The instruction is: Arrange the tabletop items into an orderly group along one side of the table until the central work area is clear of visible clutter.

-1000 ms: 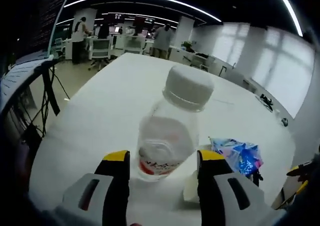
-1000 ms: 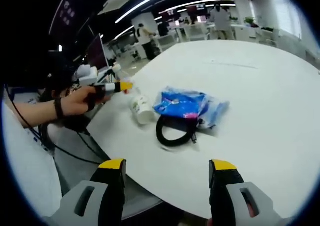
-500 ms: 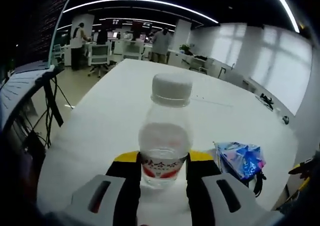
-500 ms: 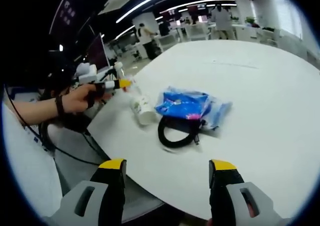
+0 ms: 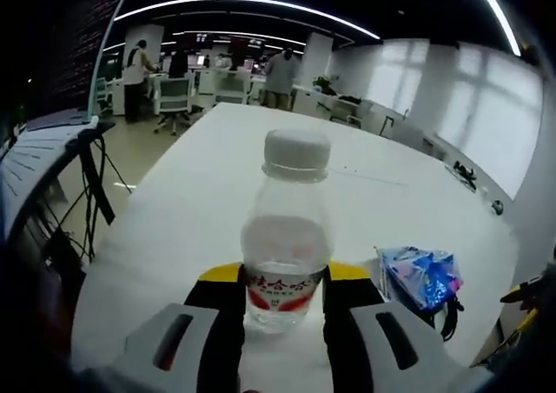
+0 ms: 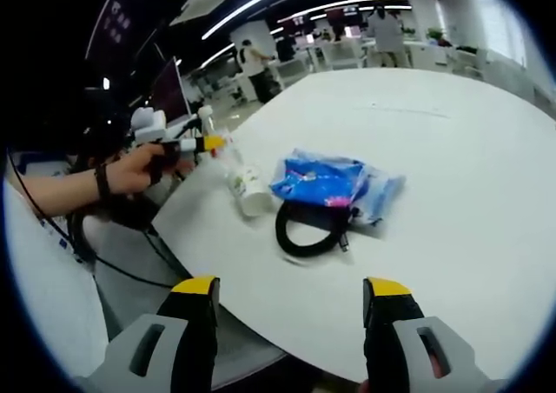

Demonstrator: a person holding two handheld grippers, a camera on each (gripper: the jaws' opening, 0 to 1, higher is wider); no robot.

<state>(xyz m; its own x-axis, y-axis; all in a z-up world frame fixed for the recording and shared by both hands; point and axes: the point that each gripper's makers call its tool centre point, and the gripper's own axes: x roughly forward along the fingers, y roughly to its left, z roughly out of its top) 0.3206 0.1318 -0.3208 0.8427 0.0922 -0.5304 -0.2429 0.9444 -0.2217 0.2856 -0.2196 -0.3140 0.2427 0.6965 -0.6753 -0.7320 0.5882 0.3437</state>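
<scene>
A clear water bottle (image 5: 287, 236) with a white cap and red label stands upright between the yellow-tipped jaws of my left gripper (image 5: 282, 284), which is shut on it. In the right gripper view the same bottle (image 6: 219, 147) shows small at the table's left edge, held by the left gripper (image 6: 208, 143) in a person's hand. A blue snack bag (image 6: 334, 184) lies mid-table, with a black coiled cable (image 6: 311, 226) in front of it and a white paper cup (image 6: 248, 190) on its side to the left. My right gripper (image 6: 291, 302) hangs open over the near table edge, holding nothing.
The big white table (image 6: 452, 149) stretches far and right with free room. The blue bag (image 5: 421, 276) and cable (image 5: 447, 315) also lie right of the bottle. Small dark items (image 5: 465, 177) sit at the far right edge. Office desks, chairs and people stand beyond.
One second ago the left jaws stood apart around a tilted bottle; they have closed on it and it now stands upright. The right gripper has stayed put.
</scene>
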